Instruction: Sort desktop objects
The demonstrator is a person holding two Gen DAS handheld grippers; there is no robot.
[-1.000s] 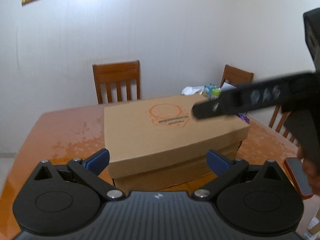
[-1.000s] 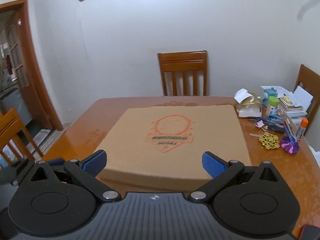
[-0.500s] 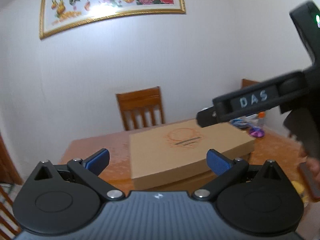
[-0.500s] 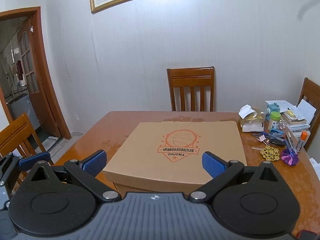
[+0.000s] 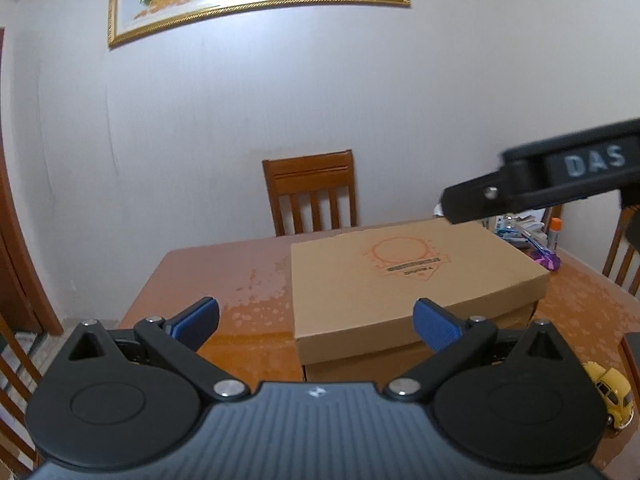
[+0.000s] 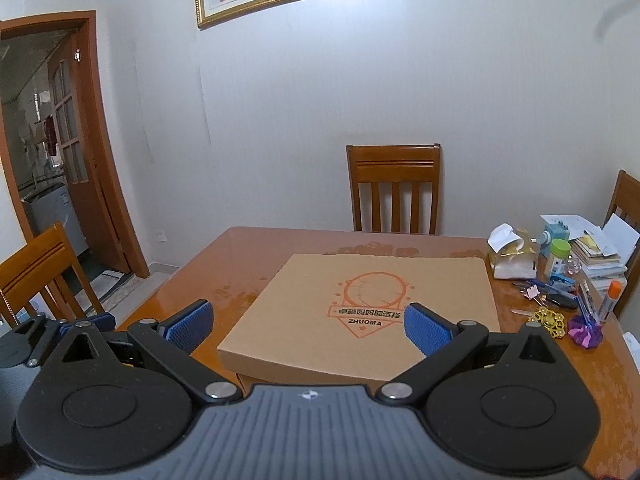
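A: Where does the sorting stand?

B: Not begun, I'd judge. The box (image 6: 366, 312) sits lid-closed mid-desk (image 6: 248, 264). The clutter (image 6: 560, 280) lies in a loose heap just right of the box: pens, a glue stick (image 6: 610, 300), a green-capped bottle (image 6: 559, 260), papers, a gold trinket (image 6: 547, 321) and a purple one (image 6: 585, 334).

A: And the grippers?

B: Left gripper (image 5: 316, 322) and right gripper (image 6: 308, 322) both hover short of the box's near edge, jaws spread wide, holding nothing. The right gripper also crosses the left view above the box's right end.

A: So what's the step in hand?

B: Most likely opening the box so the small things can go in, though that is a guess. To do it well, bring one gripper to each near corner of the lid, pinch the lip only, and lift evenly so the base stays put.

A: Risks?

B: The lid is broad, so a one-sided pull may twist it or drag the box into the heap on its right. A yellow toy car (image 5: 610, 394) sits near the box's front right corner; keep the left gripper off it.
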